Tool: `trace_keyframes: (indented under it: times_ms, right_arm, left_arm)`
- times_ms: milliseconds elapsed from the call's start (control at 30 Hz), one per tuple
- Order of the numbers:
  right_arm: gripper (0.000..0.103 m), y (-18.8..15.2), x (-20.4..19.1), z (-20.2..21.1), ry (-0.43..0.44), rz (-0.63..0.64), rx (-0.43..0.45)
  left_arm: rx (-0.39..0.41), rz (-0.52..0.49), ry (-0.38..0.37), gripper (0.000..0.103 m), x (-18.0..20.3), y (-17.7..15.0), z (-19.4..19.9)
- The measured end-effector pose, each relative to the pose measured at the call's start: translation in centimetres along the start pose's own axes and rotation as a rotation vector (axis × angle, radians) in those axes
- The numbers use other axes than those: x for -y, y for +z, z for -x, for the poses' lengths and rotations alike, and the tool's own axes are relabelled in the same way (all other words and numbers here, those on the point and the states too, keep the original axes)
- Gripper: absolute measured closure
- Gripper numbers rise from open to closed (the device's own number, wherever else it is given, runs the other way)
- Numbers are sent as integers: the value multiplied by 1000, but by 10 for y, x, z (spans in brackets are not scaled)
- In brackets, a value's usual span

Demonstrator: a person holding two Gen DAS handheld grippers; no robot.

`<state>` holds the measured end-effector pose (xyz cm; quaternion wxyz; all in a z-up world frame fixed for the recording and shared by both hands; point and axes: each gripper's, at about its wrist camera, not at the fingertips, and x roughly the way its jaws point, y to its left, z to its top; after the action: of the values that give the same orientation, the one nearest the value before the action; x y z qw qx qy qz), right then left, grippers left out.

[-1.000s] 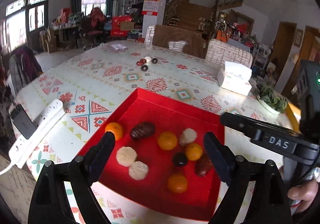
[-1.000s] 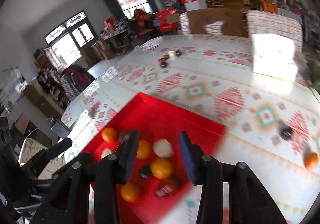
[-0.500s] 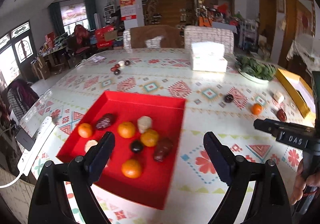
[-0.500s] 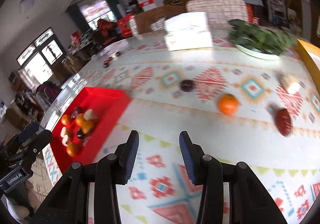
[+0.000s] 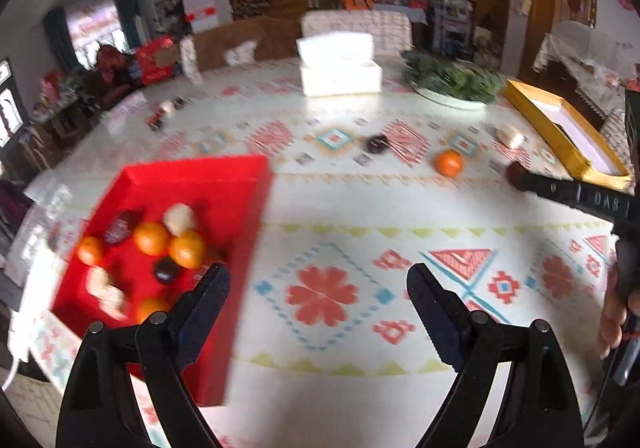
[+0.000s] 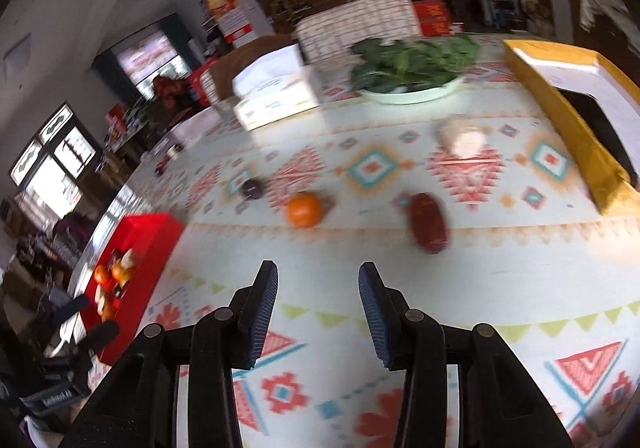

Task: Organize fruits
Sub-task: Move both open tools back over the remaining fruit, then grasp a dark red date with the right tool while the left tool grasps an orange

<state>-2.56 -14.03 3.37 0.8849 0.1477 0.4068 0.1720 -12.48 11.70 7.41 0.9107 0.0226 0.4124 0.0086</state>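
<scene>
A red tray [image 5: 240, 183] at the left holds several oranges, dark fruits and pale pieces; it also shows in the right wrist view [image 6: 148, 232]. Loose on the patterned table lie an orange [image 6: 304, 209], a dark red fruit [image 6: 428, 221], a dark plum [image 6: 253, 187] and a pale fruit [image 6: 462, 135]. The orange [image 5: 449, 163] and plum [image 5: 378, 143] also show in the left wrist view. My left gripper [image 5: 318, 294] is open and empty, just right of the tray. My right gripper [image 6: 318, 306] is open and empty, short of the orange and the dark red fruit.
A yellow box [image 6: 576, 107] lies at the right edge. A plate of greens [image 6: 408, 87] and a white tissue box [image 6: 276, 95] stand behind the loose fruit. Small dark items [image 5: 160, 115] and a power strip [image 5: 20, 328] lie at the left.
Both grippers have swung right, away from the tray toward the loose fruit. The tray has slid to the left of both views. Both stay open and empty.
</scene>
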Motion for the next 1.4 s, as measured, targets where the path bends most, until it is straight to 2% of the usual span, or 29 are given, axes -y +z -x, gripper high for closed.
trace_keyframes:
  times_ms: [100,300,467,600,667,800,867,933,1133,1300,1400]
  right_arm:
    - [57,6,23,9,-24,-54,24]
    - [57,19,55,22,-77,-112,68]
    - [57,31,66,-2,-87,-146,18]
    - [57,30,64,-22,-88,-144,-12]
    - [57,30,59,-31,-98,-120,-24]
    - [57,27,49,-37,-126,-62,-31]
    - [59,27,47,-39,-137,-44,-25]
    - [72,26,46,-39,-152,-31,-24]
    - [74,26,46,-35,-168,-12,-7]
    - [75,28,54,-24,-146,-44,30]
    - [75,27,60,-22,-137,-67,23]
  left_arm:
    - [-40,13,-74,13,10,-2,-11]
    - [-70,13,-129,13,24,-5,-25]
    - [-99,40,-191,13,26,-6,-37]
    - [-100,74,-247,13,21,7,-40]
    - [-79,77,-261,13,20,17,-40]
    - [-40,48,-242,13,31,41,-52]
    - [-43,35,-244,13,40,49,-63]
    - [-58,24,-251,13,50,57,-75]
    - [-89,16,-287,14,73,75,-108]
    - [-75,-18,-283,24,93,90,-126]
    - [-84,-39,-275,36,104,93,-137]
